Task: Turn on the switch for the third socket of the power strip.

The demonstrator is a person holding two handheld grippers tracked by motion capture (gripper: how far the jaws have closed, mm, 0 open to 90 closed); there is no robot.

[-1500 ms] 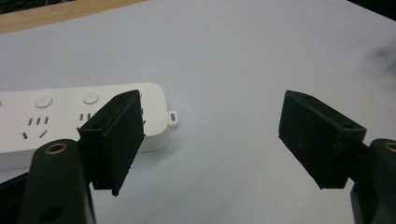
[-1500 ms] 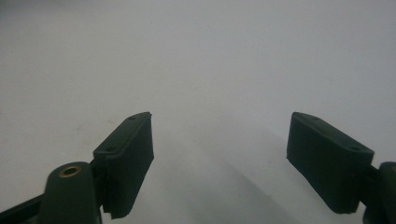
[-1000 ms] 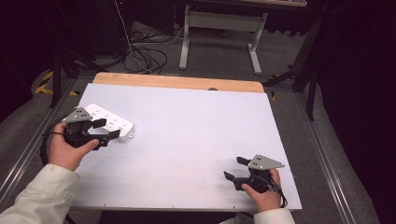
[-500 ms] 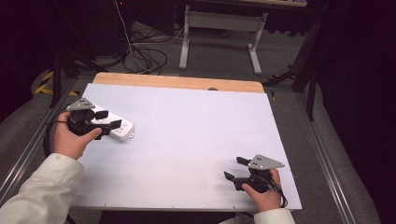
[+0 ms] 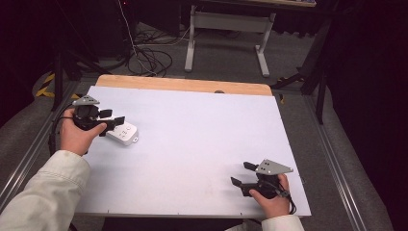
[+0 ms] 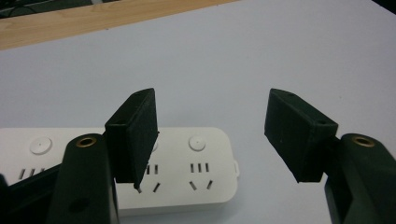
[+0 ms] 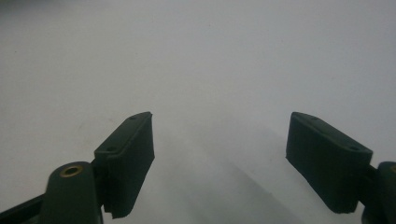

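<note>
A white power strip [image 5: 122, 133] lies flat near the left edge of the white table top [image 5: 192, 134]. In the left gripper view its sockets and round buttons [image 6: 196, 158] show just below and behind the left jaw. My left gripper [image 5: 114, 121] hovers open over the strip's left part, nothing held between its jaws. My right gripper [image 5: 242, 174] rests open low over the bare table near the front right corner, with nothing between its jaws [image 7: 219, 158].
A wooden strip [image 5: 183, 85] runs along the table's far edge. Beyond it stand a metal frame [image 5: 226, 33] and loose cables [image 5: 144, 53] on the floor. A metal rail [image 5: 332, 159] borders the table's right side.
My left hand has drawn back toward the table's left edge, and the power strip now shows more to the right of the gripper. The right gripper has stayed put.
</note>
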